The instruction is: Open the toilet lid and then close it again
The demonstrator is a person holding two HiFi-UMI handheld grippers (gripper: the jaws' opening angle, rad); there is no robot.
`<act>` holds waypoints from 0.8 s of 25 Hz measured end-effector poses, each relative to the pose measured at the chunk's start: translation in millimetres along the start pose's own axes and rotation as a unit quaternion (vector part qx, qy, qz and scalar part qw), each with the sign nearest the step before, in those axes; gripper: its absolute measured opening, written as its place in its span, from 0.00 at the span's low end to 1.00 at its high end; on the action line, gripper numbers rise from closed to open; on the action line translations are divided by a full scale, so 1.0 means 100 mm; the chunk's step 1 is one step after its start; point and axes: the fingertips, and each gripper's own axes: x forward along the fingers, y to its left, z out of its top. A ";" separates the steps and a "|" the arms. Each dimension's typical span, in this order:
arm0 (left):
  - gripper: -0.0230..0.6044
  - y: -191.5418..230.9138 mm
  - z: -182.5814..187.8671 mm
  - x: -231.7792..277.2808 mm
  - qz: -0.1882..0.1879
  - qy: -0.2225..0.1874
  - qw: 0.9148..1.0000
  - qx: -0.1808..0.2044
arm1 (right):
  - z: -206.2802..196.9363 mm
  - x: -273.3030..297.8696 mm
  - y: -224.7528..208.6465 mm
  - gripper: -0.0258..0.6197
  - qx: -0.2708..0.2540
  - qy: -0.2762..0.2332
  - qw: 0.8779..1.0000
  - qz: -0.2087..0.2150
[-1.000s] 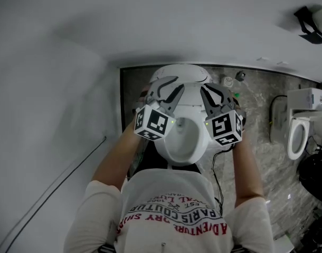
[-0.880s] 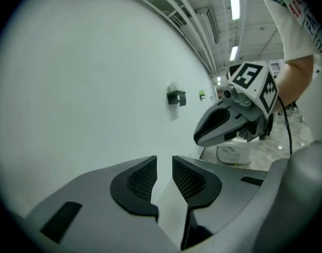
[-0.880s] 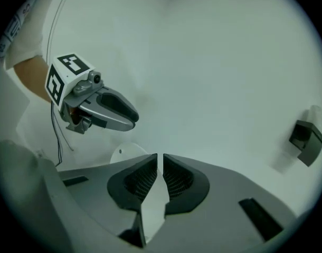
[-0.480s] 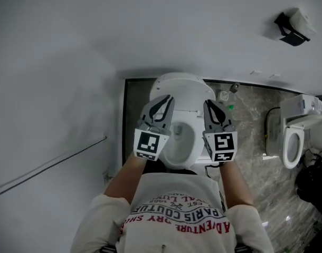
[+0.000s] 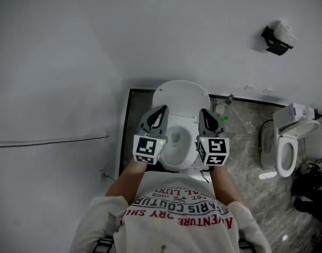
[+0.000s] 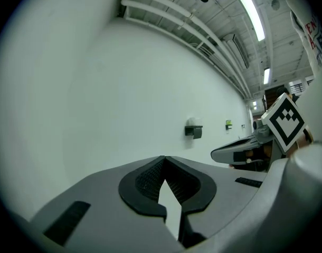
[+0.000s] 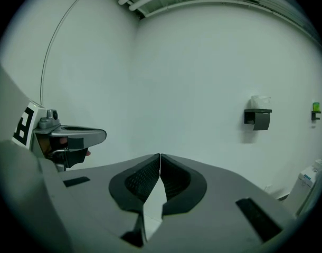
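Note:
The white toilet [image 5: 177,141] stands against the wall with its lid [image 5: 181,95] raised upright behind the bowl. My left gripper [image 5: 160,109] hovers over the bowl's left side. Its jaws have just been closing and now meet at the tips [image 6: 163,157] with nothing between them. My right gripper [image 5: 203,112] hovers over the bowl's right side, shut and empty, its tips [image 7: 159,155] together. Both point level at the bare white wall, clear of the toilet. Each gripper shows in the other's view: the right gripper [image 6: 240,153] and the left gripper [image 7: 71,136].
A paper holder [image 5: 277,38] hangs on the wall up right, also in both gripper views [image 6: 193,130] [image 7: 258,117]. A second toilet [image 5: 287,146] stands at the right. Small bottles [image 5: 220,109] sit by the toilet's right. A cable [image 5: 50,140] runs along the left wall.
Both grippers rose up and away from the toilet bowl, and their wide-open jaws came together shut. The head view pulled back, so the toilet looks smaller.

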 end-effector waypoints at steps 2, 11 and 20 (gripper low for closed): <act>0.05 -0.04 0.09 -0.06 0.006 -0.005 1.000 0.001 | 0.03 -0.10 0.02 0.07 0.004 -0.002 1.000 -0.001; 0.05 -0.18 0.28 -0.31 0.009 -0.019 1.000 0.023 | 0.18 -0.37 0.17 0.07 -0.015 -0.022 1.000 -0.004; 0.04 -0.14 0.27 -0.38 0.013 -0.015 1.000 -0.002 | 0.18 -0.45 0.17 0.07 -0.014 -0.021 1.000 -0.009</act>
